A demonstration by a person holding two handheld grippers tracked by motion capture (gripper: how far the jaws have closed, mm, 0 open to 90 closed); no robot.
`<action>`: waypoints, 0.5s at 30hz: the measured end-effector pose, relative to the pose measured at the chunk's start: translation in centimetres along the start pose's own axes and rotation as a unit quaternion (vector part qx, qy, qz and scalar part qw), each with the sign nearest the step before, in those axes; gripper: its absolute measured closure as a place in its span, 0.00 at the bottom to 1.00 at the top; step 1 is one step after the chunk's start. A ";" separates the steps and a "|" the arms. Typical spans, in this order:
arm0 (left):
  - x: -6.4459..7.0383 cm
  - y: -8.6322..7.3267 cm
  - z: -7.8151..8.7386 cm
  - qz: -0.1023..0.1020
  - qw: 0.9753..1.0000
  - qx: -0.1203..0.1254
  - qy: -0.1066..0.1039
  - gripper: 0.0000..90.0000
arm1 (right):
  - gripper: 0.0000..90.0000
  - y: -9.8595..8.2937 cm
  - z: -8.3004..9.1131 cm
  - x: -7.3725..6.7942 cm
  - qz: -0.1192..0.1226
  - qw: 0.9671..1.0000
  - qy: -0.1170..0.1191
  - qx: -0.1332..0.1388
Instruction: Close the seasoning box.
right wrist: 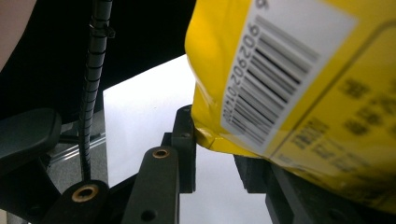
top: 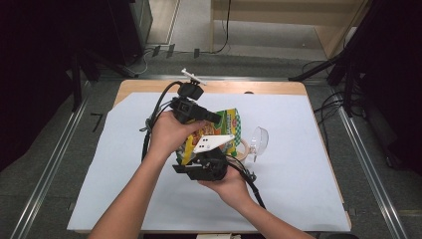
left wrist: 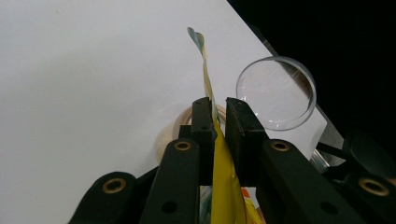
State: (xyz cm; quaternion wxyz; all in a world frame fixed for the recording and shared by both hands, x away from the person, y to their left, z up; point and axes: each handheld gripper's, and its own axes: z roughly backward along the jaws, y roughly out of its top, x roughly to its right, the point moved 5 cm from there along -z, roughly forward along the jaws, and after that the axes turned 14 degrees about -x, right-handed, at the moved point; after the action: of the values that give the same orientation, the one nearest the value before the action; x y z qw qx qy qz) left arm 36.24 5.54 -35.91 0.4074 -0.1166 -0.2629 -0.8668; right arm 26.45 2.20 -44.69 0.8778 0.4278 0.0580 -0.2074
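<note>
White table, L fingers clamped on snack bag — R fingers apart, bag between.

Item: yellow snack bag, above and right of my right gripper's jaws. I read one white barcode label on its back; the digits beside the bars look like "902020…", the rest cut off or blurred. Printed lines to the label's right are too blurred to read. Front artwork lettering, seen from the high view, is illegible.
</note>
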 end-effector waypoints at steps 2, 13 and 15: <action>0.0 0.0 0.0 -0.001 1.000 0.002 0.000 0.91 | 0.81 0.0 0.0 0.1 0.003 1.000 -0.003 -0.001; 0.1 0.0 -0.1 -0.002 1.000 0.005 0.001 0.91 | 0.81 -0.1 -0.1 0.3 0.004 1.000 -0.006 -0.002; 0.1 0.0 -0.1 -0.002 1.000 0.004 0.001 0.92 | 0.81 -0.1 -0.1 0.2 0.004 1.000 -0.005 -0.002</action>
State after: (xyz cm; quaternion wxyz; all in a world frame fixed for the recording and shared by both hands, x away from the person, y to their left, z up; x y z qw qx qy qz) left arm 36.21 5.44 -35.93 0.4065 -0.1139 -0.2664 -0.8665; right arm 26.64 2.12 -44.88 0.8799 0.4247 0.0523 -0.2063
